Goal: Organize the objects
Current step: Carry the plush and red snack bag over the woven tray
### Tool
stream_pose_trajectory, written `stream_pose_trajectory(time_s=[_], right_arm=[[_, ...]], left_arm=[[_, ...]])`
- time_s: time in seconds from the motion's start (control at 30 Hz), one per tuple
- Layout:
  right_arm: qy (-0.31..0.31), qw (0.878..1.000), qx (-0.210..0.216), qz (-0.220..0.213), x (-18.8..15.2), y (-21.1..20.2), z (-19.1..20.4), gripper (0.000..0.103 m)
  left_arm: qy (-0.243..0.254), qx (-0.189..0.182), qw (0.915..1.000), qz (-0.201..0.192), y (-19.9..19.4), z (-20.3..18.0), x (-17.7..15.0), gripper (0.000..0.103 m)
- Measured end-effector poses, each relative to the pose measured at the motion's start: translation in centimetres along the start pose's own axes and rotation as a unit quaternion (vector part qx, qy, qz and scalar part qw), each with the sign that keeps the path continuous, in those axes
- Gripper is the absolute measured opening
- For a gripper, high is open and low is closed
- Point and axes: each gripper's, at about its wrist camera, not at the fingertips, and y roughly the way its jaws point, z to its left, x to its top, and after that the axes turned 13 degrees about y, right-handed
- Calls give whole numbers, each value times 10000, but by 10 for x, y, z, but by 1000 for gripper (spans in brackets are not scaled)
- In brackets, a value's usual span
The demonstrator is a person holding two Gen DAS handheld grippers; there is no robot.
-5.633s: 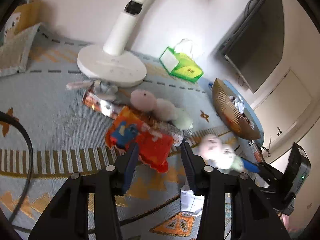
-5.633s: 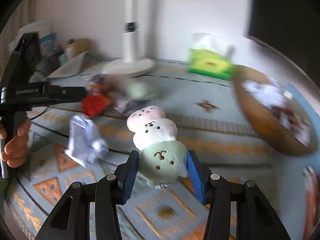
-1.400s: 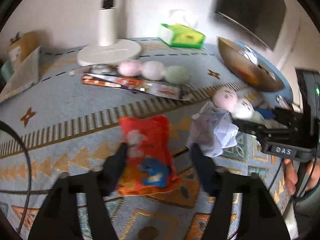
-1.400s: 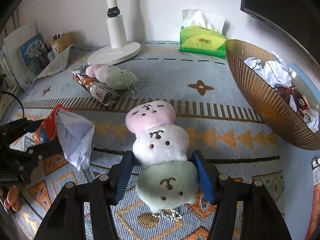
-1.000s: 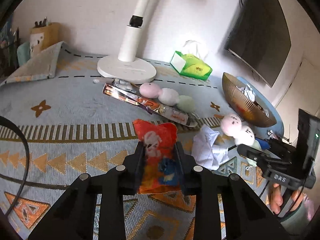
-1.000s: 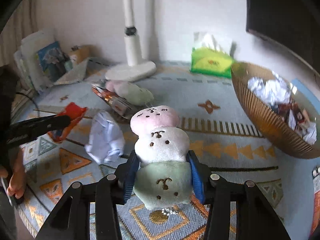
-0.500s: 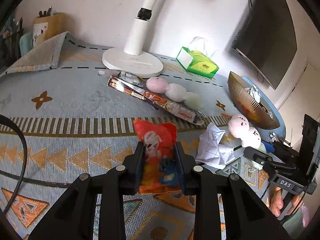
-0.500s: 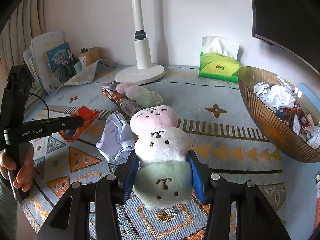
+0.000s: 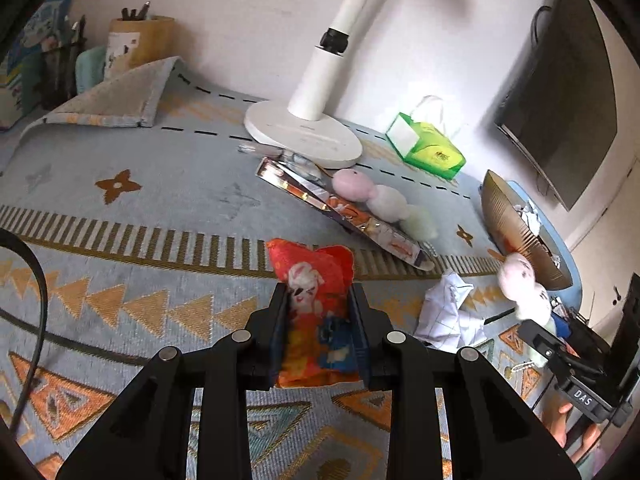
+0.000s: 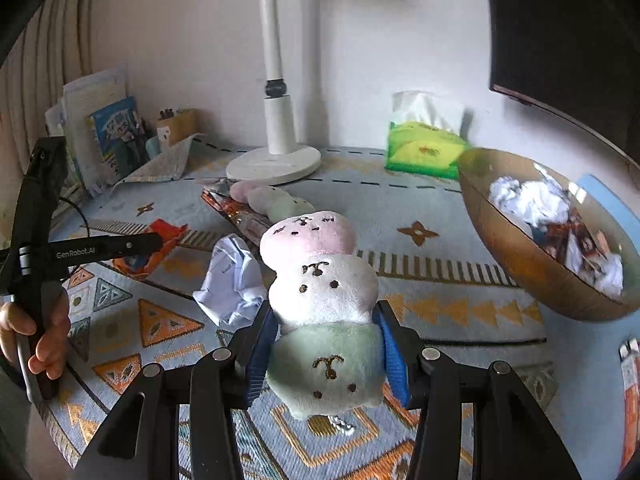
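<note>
My left gripper [image 9: 319, 312] is shut on a red snack packet [image 9: 316, 304], held just above the patterned cloth. My right gripper [image 10: 326, 344] is shut on the green end of a three-ball plush toy [image 10: 320, 280], pink ball foremost. In the right wrist view the left gripper [image 10: 158, 242] shows at the left with the red packet [image 10: 160, 236] in it. In the left wrist view the right gripper [image 9: 532, 330] and its plush [image 9: 520, 284] appear at the right. A crumpled white paper [image 10: 232, 280] lies on the cloth between them. A second plush [image 9: 384, 200] rests on a shiny foil packet [image 9: 340, 208].
A brown bowl [image 10: 520, 256] holding crumpled paper and wrappers stands at the right. A white lamp base [image 9: 304, 136] and a green tissue box [image 9: 428, 148] sit at the back. Books and a pen holder [image 10: 176, 124] line the left. A dark screen [image 9: 560, 92] hangs at the right.
The left gripper closed on the red packet and lifted it off the cloth. Over the last second both grippers have barely moved; the left one rolled slightly.
</note>
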Motion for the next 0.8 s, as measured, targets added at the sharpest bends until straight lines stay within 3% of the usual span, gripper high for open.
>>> stream_pose_trajectory(time_s=[0.13,0.27,0.47,0.57,0.8], right_arm=[[269,9996,59,-5,-19,-33,-11,48],[485,9987,138,-85,-21,-71,-30,48],[729,9932,-94,-908,31,-138,-70,48],[747,9883,-288,-1295,56,-165,-89,48],[1065,9735,-686,-1905,108,-186,-128,48]], left_arm=[[56,-166,9998,-84,-27,-10,-7,26],[256,-398,9981,-388,-63,-37,20,26],[1064,-662,9893,-744,-90,-108,81,26],[1218,-1019,9842,-789,-91,-137,110,26],[1755,-1522,9691,-824,-50,-226,163,26]])
